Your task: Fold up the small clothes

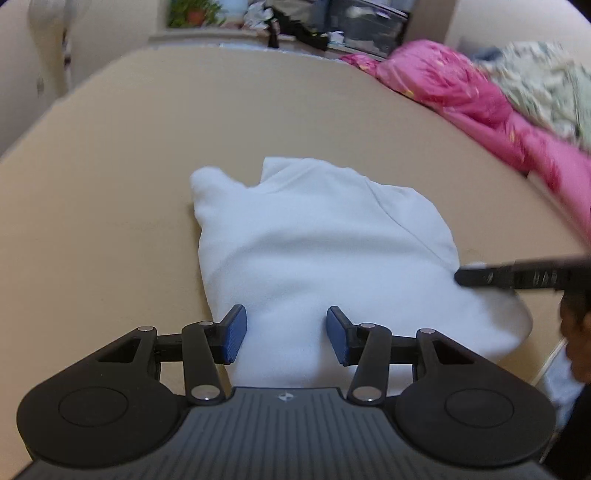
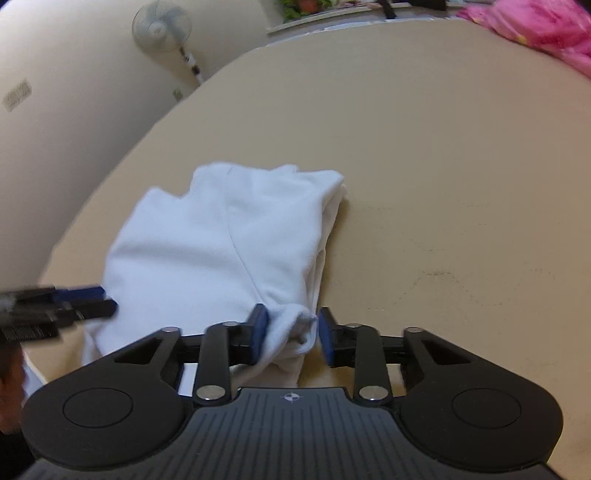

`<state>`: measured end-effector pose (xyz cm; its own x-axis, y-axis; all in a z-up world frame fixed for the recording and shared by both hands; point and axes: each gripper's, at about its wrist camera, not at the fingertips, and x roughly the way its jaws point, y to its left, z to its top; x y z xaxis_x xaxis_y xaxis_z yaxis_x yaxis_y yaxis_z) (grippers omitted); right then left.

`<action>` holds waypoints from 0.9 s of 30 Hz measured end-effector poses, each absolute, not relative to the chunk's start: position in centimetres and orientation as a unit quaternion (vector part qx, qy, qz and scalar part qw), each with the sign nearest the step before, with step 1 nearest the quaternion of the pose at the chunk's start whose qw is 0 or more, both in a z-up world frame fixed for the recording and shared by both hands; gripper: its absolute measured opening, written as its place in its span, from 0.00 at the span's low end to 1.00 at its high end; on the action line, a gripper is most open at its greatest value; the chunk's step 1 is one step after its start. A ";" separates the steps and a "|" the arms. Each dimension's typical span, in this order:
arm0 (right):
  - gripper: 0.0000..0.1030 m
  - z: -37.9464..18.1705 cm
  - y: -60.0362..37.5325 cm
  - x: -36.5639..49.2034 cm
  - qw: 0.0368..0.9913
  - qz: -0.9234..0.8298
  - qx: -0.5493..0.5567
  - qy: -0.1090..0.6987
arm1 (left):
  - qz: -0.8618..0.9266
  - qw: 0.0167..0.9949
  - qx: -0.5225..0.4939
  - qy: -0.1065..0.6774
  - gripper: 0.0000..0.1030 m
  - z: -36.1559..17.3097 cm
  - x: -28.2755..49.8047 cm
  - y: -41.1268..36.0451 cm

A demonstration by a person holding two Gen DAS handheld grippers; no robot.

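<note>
A white garment [image 1: 317, 240] lies partly folded on the beige table [image 1: 110, 203]; it also shows in the right wrist view [image 2: 207, 243]. My left gripper [image 1: 286, 334] is open, its blue pads over the garment's near edge, with cloth between the jaws but not pinched. My right gripper [image 2: 290, 334] is open around a bunched corner of the garment [image 2: 295, 328] at its near right side. The right gripper shows in the left wrist view [image 1: 517, 277] at the garment's right edge. The left gripper shows in the right wrist view [image 2: 74, 302] at the garment's left edge.
A pink quilt [image 1: 480, 99] and a pale patterned blanket [image 1: 546, 81] lie along the table's right side. Cluttered shelves and a plant [image 1: 192, 13] stand beyond the far edge. A standing fan [image 2: 162, 26] is by the wall at left.
</note>
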<state>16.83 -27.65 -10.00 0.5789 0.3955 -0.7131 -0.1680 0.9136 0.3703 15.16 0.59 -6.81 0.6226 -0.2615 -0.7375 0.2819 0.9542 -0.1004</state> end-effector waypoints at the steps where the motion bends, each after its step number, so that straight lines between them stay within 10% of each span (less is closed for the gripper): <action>1: 0.19 -9.6 -27.7 16.5 0.884 0.156 0.125 0.422 | -0.152 0.902 0.014 0.403 0.52 -6.2 14.7 0.5; 14: 0.19 -10.3 -28.1 13.7 0.881 0.060 -0.010 0.470 | -0.176 0.883 0.150 0.408 0.58 -5.9 9.6 -3.1; 18: 0.21 -6.7 -31.1 11.7 0.913 0.032 0.079 0.400 | -0.127 0.917 0.104 0.363 0.90 -2.2 5.6 -1.1; 22: 0.67 -3.3 -30.3 6.4 0.940 0.047 0.095 0.323 | -0.084 0.940 0.055 0.325 1.00 0.0 0.8 -0.6; 27: 0.70 -1.7 -26.6 -0.4 0.952 0.072 0.077 0.289 | -0.044 0.952 0.051 0.297 1.00 1.0 -4.5 -3.0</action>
<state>-0.43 -26.60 -1.69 0.8232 0.1812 -0.5381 -0.0926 0.9778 0.1877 -4.51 -2.96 0.96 0.8194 -0.0532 -0.5707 0.1138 0.9910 0.0710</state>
